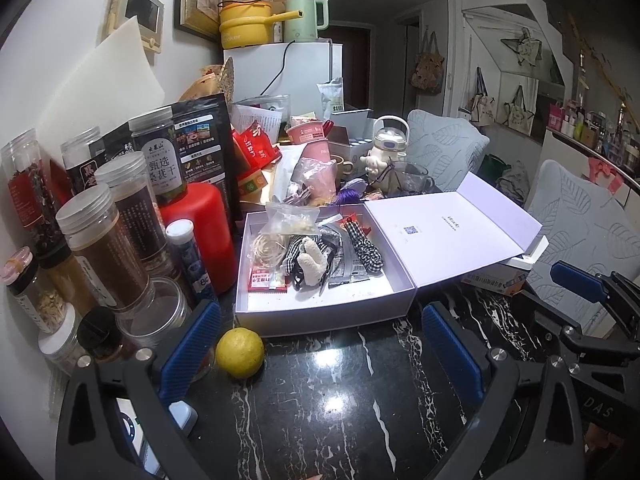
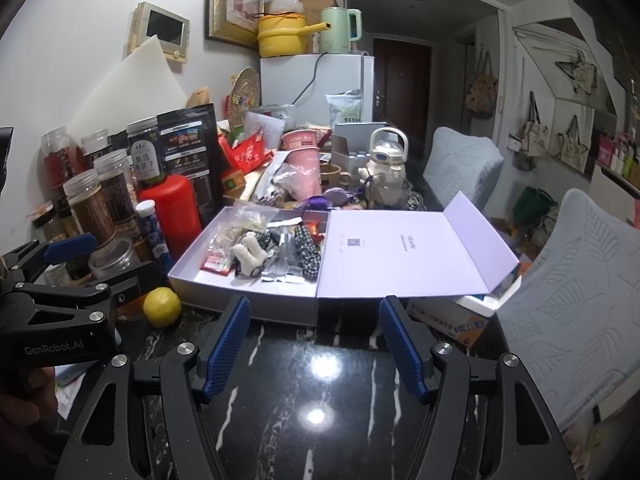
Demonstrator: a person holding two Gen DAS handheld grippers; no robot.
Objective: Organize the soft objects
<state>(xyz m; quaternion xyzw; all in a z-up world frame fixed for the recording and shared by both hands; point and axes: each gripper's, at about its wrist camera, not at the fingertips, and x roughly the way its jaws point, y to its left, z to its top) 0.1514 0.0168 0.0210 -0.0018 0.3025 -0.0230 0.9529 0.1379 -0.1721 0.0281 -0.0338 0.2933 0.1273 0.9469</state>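
both the left gripper (image 1: 320, 344) and the right gripper (image 2: 314, 344) hang spread and empty. the white plush toy (image 1: 312, 260), mid-box (image 1: 320, 316), looks light and squashy, probably best pinched across its body.

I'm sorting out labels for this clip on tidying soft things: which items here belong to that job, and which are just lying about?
Belongs to the job:
- open white box
- white plush toy
- checked fabric pieces
- left hand-held gripper, open
- right hand-held gripper, open

Just lying about:
- lemon
- jars
- red canister
- pink cup
- yellow pot
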